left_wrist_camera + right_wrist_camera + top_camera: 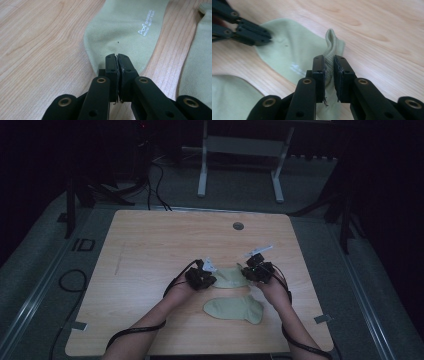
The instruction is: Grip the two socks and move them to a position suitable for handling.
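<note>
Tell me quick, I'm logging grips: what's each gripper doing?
Left gripper: shut on the toe end of the far sock.
Right gripper: shut on that sock's ribbed cuff.

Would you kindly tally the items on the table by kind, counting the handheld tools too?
Pale green socks: 2 (far sock, near sock)
Black tools: 2 (left tool, right tool)
Total: 4

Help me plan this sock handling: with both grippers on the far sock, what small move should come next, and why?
Probably lift both hands together a little. The left gripper is shut on the toe end of the far sock, the right gripper pinches its ribbed cuff, and the near sock lies flat beside it.
</note>
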Demonstrator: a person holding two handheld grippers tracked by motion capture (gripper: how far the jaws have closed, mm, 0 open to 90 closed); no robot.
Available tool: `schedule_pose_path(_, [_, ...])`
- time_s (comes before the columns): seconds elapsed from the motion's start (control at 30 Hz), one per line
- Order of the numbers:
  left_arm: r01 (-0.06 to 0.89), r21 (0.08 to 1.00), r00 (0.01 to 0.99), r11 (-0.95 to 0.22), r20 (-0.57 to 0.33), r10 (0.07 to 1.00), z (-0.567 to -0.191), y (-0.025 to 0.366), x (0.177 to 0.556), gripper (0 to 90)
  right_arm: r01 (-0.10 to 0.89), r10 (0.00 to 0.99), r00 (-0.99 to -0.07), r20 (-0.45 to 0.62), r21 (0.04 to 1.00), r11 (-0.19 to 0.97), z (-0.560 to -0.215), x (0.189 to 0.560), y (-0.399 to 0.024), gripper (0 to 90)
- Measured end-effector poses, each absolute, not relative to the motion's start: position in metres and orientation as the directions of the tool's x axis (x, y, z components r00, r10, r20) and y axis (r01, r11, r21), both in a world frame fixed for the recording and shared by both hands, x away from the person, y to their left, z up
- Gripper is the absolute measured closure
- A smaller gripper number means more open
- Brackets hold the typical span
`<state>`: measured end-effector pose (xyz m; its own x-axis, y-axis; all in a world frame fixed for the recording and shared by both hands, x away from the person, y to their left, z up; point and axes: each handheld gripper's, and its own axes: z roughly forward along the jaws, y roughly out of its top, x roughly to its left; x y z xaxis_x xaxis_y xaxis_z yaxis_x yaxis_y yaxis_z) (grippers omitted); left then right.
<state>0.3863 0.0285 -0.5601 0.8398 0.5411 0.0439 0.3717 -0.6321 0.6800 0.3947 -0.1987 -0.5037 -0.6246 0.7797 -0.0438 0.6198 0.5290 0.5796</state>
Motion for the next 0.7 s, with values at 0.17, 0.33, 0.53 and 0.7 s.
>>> schedule_pose_path(0.17, [0.365, 0.675, 0.843, -0.641, 0.052, 0.535, -0.559, 0.028, 0.387, 87.0, 0.648, 0.806, -0.591, -0.034, 0.575, 0.499, -0.505, 0.397, -0.219, 79.4])
schedule_pose_path(0.33, [0.359, 0.667, 0.846, -0.653, 0.063, 0.529, -0.559, 0.027, 0.388, 86.9, 0.669, 0.82, -0.572, -0.027, 0.563, 0.486, -0.508, 0.398, -0.23, 70.3])
schedule_pose_path(0.53, [0.364, 0.681, 0.842, -0.635, 0.049, 0.537, -0.56, 0.028, 0.388, 87.0, 0.644, 0.815, -0.577, -0.058, 0.581, 0.498, -0.506, 0.398, -0.227, 72.7])
schedule_pose_path(0.7, [0.362, 0.672, 0.844, -0.646, 0.057, 0.533, -0.559, 0.028, 0.388, 86.9, 0.645, 0.808, -0.585, -0.065, 0.567, 0.512, -0.516, 0.405, -0.219, 81.7])
